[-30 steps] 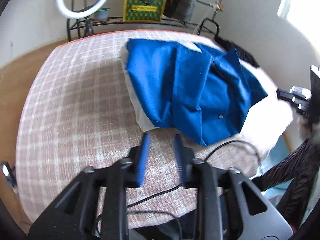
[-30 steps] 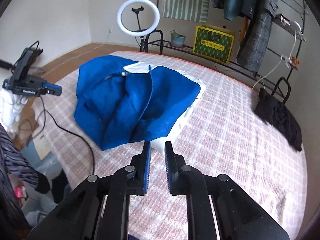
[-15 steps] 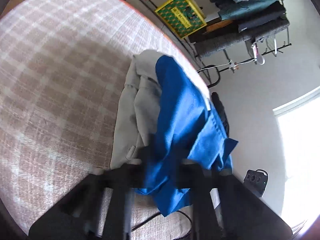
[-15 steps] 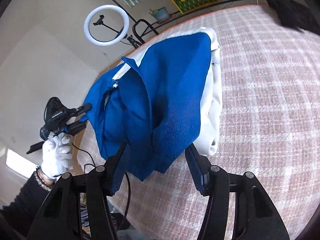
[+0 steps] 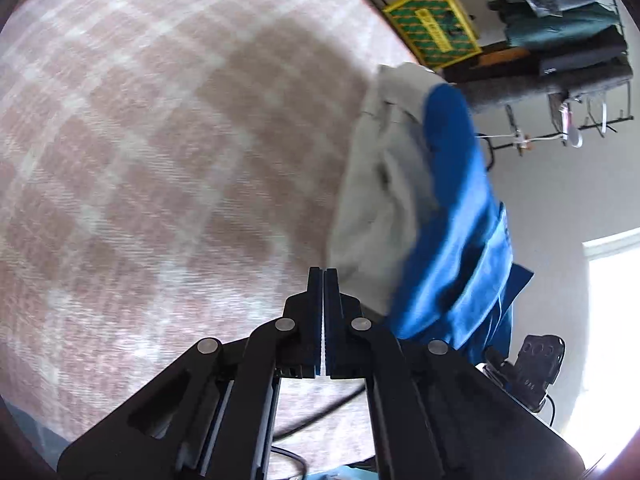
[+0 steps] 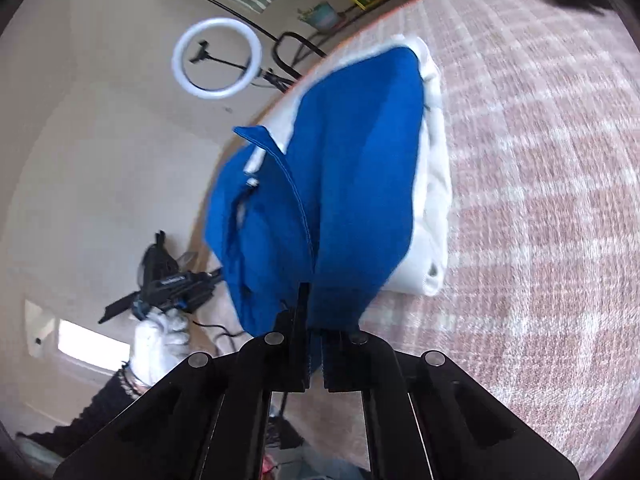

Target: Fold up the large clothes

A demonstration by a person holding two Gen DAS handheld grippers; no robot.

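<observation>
Both claws were spread a second ago and hovering above the checked bedspread (image 5: 168, 168); now they've rolled and dropped in. The right gripper (image 6: 315, 312) is pinching the near hem of the blue jacket (image 6: 352, 184), so the grab looks done on that side. The left gripper (image 5: 323, 280) is pressed together on nothing, beside the cloth. The jacket, a crumpled matte weave, lies on a pale folded garment (image 6: 434, 216).

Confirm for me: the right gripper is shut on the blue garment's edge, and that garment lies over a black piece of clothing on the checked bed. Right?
Not quite. The right gripper is shut on the blue garment, but the clothing under it is white, not black; the right wrist view shows it on the checked bed.
</observation>
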